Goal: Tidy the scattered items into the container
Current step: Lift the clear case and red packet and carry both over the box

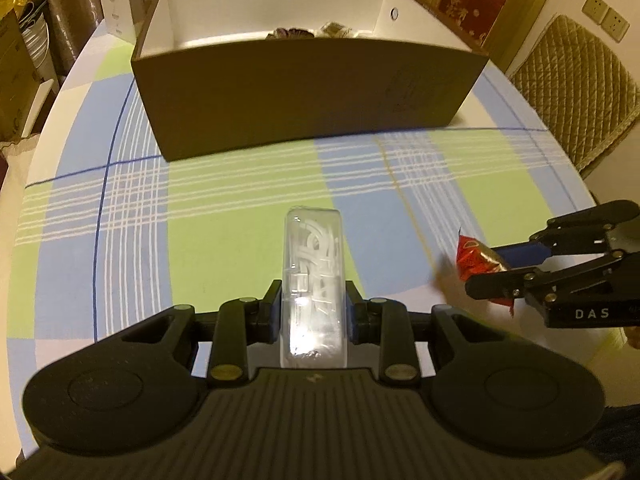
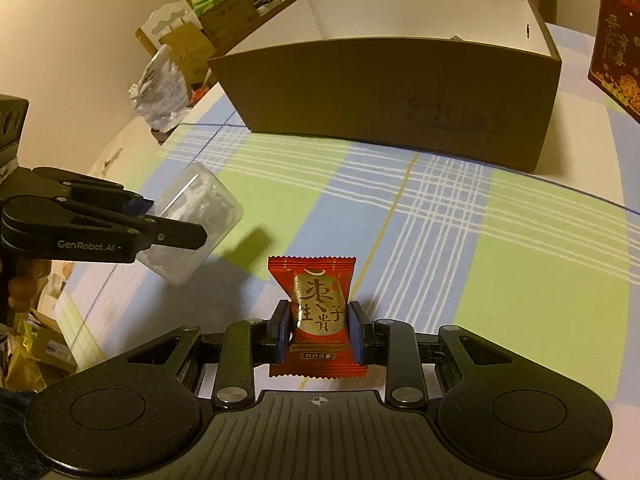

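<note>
Brown cardboard box (image 1: 308,92); clear ribbed plastic case (image 1: 314,276); glossy red sachet (image 2: 318,316).

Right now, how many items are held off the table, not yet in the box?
2: clear plastic case in the left hand-held gripper, red candy packet in the right hand-held gripper.

My left gripper (image 1: 313,312) clamped the clear plastic case (image 1: 313,276) at six o'clock; the brown box (image 1: 308,96) stood at twelve, my right gripper (image 1: 504,266) pinching a red candy (image 1: 474,258) at three.
</note>
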A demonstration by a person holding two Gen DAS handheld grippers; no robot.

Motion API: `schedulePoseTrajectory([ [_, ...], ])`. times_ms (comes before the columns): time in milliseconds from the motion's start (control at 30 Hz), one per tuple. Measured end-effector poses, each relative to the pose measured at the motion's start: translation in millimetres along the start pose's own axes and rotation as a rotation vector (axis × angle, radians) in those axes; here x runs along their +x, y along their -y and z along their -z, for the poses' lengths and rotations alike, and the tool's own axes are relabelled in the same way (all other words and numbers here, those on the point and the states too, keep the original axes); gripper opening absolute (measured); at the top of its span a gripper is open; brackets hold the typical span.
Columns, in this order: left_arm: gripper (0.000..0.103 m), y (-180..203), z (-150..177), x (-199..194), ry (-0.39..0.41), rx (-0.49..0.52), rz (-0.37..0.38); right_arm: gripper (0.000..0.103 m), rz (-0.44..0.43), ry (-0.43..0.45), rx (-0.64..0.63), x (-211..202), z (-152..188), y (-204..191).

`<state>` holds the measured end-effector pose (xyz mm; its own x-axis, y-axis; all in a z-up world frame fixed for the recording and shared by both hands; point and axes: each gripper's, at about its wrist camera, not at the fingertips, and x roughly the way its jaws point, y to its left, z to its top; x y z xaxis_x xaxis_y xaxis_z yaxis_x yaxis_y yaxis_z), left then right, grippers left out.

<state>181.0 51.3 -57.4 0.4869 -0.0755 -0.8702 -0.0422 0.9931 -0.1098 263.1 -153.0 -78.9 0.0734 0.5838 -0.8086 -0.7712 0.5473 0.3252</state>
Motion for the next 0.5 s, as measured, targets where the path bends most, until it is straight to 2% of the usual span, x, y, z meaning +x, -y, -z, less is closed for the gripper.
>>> schedulePoseTrajectory([
  [333, 0.025, -2.1, -11.5, -10.1, 0.03, 0.004, 0.013, 0.032, -0.061, 0.018, 0.034, -8.7, -6.1, 2.8],
  [500, 0.025, -4.5, -22.4, -20.6, 0.065, 0.008, 0.026, 0.032, -0.131, 0.042, 0.09, -15.3, -17.2, 9.7],
])
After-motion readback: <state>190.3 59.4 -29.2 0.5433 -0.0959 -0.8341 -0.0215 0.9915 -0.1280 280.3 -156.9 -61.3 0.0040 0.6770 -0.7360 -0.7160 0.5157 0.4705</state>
